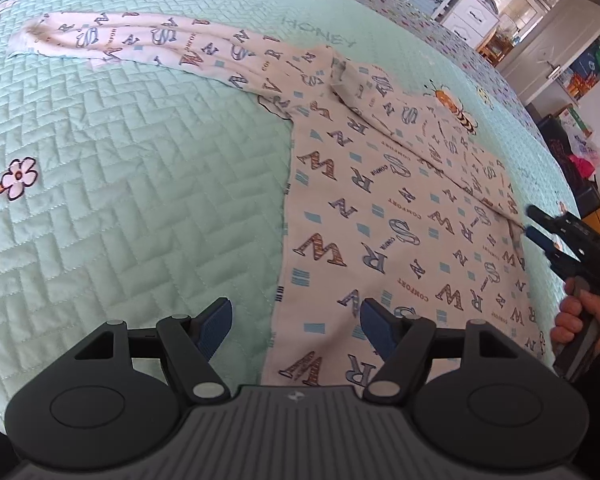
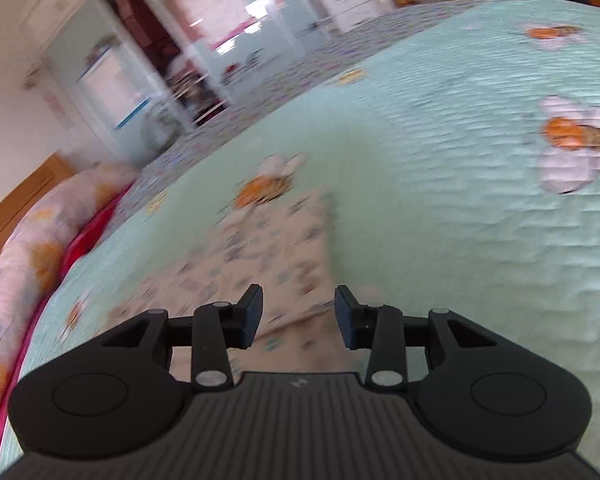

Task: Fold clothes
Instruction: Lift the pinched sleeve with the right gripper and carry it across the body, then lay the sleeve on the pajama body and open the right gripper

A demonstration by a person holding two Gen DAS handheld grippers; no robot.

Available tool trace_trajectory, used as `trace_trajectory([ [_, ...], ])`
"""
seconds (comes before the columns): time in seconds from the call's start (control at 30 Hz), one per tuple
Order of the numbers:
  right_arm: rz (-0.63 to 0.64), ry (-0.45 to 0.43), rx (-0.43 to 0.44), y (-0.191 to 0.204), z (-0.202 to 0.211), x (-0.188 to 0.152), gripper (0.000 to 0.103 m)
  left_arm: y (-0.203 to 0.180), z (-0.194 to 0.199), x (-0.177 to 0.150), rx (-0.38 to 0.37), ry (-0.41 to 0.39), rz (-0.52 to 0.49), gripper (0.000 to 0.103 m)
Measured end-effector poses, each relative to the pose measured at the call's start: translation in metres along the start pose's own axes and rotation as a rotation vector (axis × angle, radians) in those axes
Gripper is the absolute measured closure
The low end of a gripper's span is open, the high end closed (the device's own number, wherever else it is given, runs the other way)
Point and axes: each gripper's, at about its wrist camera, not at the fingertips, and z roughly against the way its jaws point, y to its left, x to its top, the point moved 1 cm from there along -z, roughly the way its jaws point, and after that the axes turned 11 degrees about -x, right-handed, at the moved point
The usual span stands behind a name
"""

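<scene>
A cream long-sleeved top point(image 1: 380, 216) printed with letters lies flat on the mint quilted bedspread point(image 1: 120, 184). One sleeve point(image 1: 112, 40) stretches out to the upper left; the other lies folded diagonally across the body. My left gripper point(image 1: 296, 308) hovers open over the top's left side edge, with nothing between its pads. My right gripper point(image 1: 534, 222), held by a hand point(image 1: 576, 312), sits at the top's right edge with its jaws apart. The right wrist view is blurred: the right gripper point(image 2: 298, 296) is open and empty above the top point(image 2: 268, 248).
A floral pillow roll point(image 2: 32, 232) and a red cushion line the bed's left side by a wooden headboard point(image 2: 16, 196). White cabinets point(image 1: 472, 16) and shelves stand beyond the far edge. Dark bags and boxes point(image 1: 572, 152) crowd the floor at right.
</scene>
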Motion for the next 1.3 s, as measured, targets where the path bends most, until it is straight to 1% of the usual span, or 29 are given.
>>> trace_trajectory([
  [0.03, 0.028, 0.042, 0.023, 0.01, -0.008, -0.005, 0.061, -0.003, 0.001, 0.0, -0.001, 0.0, -0.008, 0.03],
  [0.07, 0.047, 0.074, 0.019, 0.015, -0.017, -0.008, 0.062, -0.006, 0.003, 0.0, -0.003, -0.002, -0.015, 0.03],
  [0.1, 0.06, 0.087, -0.016, 0.016, -0.027, -0.008, 0.062, -0.008, 0.005, 0.0, -0.005, -0.004, -0.022, 0.03],
  [0.13, 0.052, 0.089, -0.042, 0.013, -0.033, -0.006, 0.064, -0.009, 0.006, 0.0, -0.006, -0.006, -0.028, 0.03],
  [0.17, 0.008, 0.071, -0.051, 0.003, -0.035, -0.001, 0.073, -0.01, 0.007, 0.001, -0.007, -0.008, -0.029, 0.03],
  [0.23, -0.076, 0.04, -0.061, -0.017, -0.036, 0.009, 0.075, -0.008, 0.006, 0.002, -0.011, -0.008, -0.026, 0.03],
  [0.27, -0.099, 0.044, -0.051, -0.023, -0.033, 0.011, 0.075, -0.008, 0.004, 0.003, -0.013, -0.007, -0.023, 0.03],
  [0.33, -0.069, 0.053, -0.06, -0.019, -0.023, 0.009, 0.072, -0.007, -0.002, 0.003, -0.019, 0.001, -0.018, 0.03],
  [0.37, -0.034, 0.047, -0.063, -0.014, -0.017, 0.008, 0.067, -0.008, -0.006, 0.003, -0.023, 0.005, -0.016, 0.03],
  [0.43, 0.013, 0.011, -0.041, -0.005, -0.002, 0.01, 0.062, -0.01, -0.011, 0.001, -0.032, 0.017, -0.02, 0.03],
  [0.53, -0.008, -0.03, 0.007, 0.006, -0.005, 0.029, 0.05, -0.015, -0.016, 0.0, -0.036, 0.035, -0.039, 0.03],
  [0.63, -0.05, -0.031, 0.037, 0.017, -0.032, 0.055, 0.049, -0.014, -0.017, 0.001, -0.03, 0.039, -0.036, 0.03],
  [0.67, -0.055, -0.015, 0.049, 0.021, -0.047, 0.063, 0.049, -0.013, -0.018, 0.002, -0.026, 0.039, -0.032, 0.03],
  [0.73, -0.055, 0.05, 0.056, 0.025, -0.08, 0.073, 0.049, -0.01, -0.017, 0.004, -0.017, 0.038, -0.028, 0.03],
  [0.77, -0.036, 0.087, 0.033, 0.025, -0.096, 0.076, 0.049, -0.009, -0.016, 0.005, -0.016, 0.037, -0.026, 0.03],
  [0.8, -0.005, 0.119, -0.012, 0.024, -0.112, 0.079, 0.049, -0.008, -0.015, 0.006, -0.016, 0.036, -0.025, 0.03],
  [0.83, 0.037, 0.126, -0.093, 0.019, -0.122, 0.082, 0.052, -0.007, -0.014, 0.007, -0.02, 0.034, -0.025, 0.03],
  [0.87, 0.048, 0.104, -0.147, 0.011, -0.125, 0.086, 0.063, -0.006, -0.013, 0.007, -0.026, 0.03, -0.026, 0.03],
  [0.9, 0.036, 0.074, -0.175, 0.003, -0.121, 0.09, 0.063, -0.006, -0.013, 0.008, -0.033, 0.027, -0.025, 0.03],
  [0.93, 0.027, 0.045, -0.199, 0.0, -0.112, 0.092, 0.06, -0.006, -0.016, 0.008, -0.041, 0.027, -0.024, 0.03],
  [0.97, 0.032, 0.009, -0.202, 0.001, -0.1, 0.092, 0.057, -0.007, -0.018, 0.009, -0.05, 0.027, -0.023, 0.03],
  [1.0, 0.047, -0.014, -0.186, 0.005, -0.09, 0.09, 0.055, -0.007, -0.02, 0.009, -0.058, 0.027, -0.021, 0.03],
  [1.03, 0.081, -0.012, -0.136, 0.013, -0.084, 0.086, 0.047, -0.01, -0.023, 0.01, -0.062, 0.029, -0.024, 0.03],
  [1.07, 0.115, -0.01, -0.087, 0.021, -0.077, 0.081, 0.043, -0.014, -0.025, 0.01, -0.06, 0.034, -0.032, 0.03],
  [1.13, 0.176, 0.027, 0.006, 0.039, -0.076, 0.069, 0.039, -0.021, -0.025, 0.009, -0.064, 0.033, -0.046, 0.03],
  [1.17, 0.199, 0.058, 0.035, 0.046, -0.082, 0.065, 0.039, -0.025, -0.023, 0.008, -0.07, 0.032, -0.053, 0.03],
  [1.2, 0.214, 0.081, 0.038, 0.051, -0.089, 0.063, 0.038, -0.027, -0.021, 0.008, -0.073, 0.032, -0.061, 0.03],
  [1.23, 0.214, 0.091, -0.009, 0.05, -0.101, 0.067, 0.038, -0.03, -0.018, 0.007, -0.072, 0.033, -0.072, 0.03],
  [1.3, 0.214, 0.11, -0.104, 0.05, -0.123, 0.075, 0.044, -0.03, -0.014, 0.007, -0.075, 0.027, -0.074, 0.03],
])
